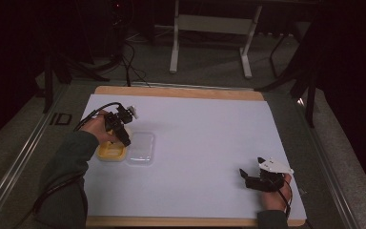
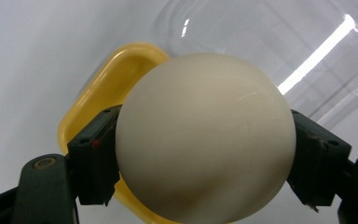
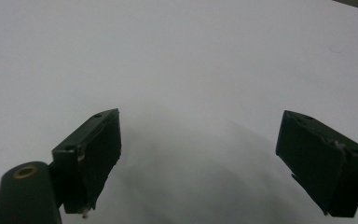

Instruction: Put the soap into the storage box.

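Jaws of left gripper [image 2: 205, 158] clamp cream ball [image 2: 205, 135]; right gripper [image 3: 200, 163] gapes; clear lid [image 1: 141, 148] seemingly touches yellow tub [image 1: 110, 152].

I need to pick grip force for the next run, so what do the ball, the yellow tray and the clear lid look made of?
The ball, clamped in the left gripper, looks like hard, smooth cream plastic or resin with a faint sheen; possibly rubber. The yellow tray looks like glossy moulded plastic, with highlights along its rounded rim. The clear lid seems thin transparent plastic, showing bright light streaks.
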`<control>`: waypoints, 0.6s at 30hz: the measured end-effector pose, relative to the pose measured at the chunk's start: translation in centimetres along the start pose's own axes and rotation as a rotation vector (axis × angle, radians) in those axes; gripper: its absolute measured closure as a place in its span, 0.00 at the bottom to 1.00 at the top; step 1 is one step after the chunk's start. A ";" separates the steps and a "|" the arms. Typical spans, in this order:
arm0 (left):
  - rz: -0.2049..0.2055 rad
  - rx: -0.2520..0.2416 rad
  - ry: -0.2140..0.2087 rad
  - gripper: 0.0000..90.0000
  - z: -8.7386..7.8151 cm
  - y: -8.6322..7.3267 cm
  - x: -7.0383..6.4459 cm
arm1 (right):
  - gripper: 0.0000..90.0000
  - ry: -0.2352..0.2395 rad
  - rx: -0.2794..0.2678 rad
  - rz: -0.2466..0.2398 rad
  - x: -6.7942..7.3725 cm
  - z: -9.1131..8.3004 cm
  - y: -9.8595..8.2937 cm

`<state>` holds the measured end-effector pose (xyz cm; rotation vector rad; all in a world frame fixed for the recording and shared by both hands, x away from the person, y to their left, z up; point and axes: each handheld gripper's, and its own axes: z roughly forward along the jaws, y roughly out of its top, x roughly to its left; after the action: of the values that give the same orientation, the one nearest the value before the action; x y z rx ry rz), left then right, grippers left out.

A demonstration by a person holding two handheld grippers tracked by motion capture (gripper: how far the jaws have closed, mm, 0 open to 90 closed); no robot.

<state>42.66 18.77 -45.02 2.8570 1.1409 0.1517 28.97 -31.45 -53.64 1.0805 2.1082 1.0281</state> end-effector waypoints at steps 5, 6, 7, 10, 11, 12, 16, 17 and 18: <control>-0.038 -0.002 0.005 0.25 -0.1 0.0 0.2 | 0.16 0.000 0.000 0.000 0.0 0.0 0.0; -0.042 -0.003 0.006 0.25 -0.1 0.0 0.3 | 0.16 0.000 0.000 0.000 0.0 0.0 0.0; -0.047 -0.003 0.007 0.25 -0.2 0.0 0.3 | 0.16 0.000 0.000 0.000 0.0 0.0 0.0; -0.063 -0.012 0.008 0.26 -0.3 -0.1 0.5 | 0.16 0.000 0.000 0.001 0.0 0.0 0.0; -0.068 -0.014 0.009 0.25 -0.2 -0.1 0.5 | 0.16 0.000 0.000 0.001 0.0 0.0 0.0; -0.076 -0.015 0.006 0.25 -0.2 -0.1 0.6 | 0.16 0.000 0.000 0.000 0.0 0.0 0.0; -0.100 -0.023 0.011 0.25 0.0 -0.2 0.7 | 0.16 0.000 0.000 0.000 0.0 0.0 0.0; -0.109 -0.020 0.012 0.25 0.1 -0.2 0.8 | 0.16 0.000 0.000 0.000 0.0 0.0 0.0; -0.115 -0.017 0.011 0.25 0.2 -0.1 0.8 | 0.16 0.000 0.000 0.000 0.0 0.0 0.0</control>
<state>43.18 19.44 -45.17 2.7708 1.2952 0.1709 28.97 -31.45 -53.64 1.0805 2.1081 1.0282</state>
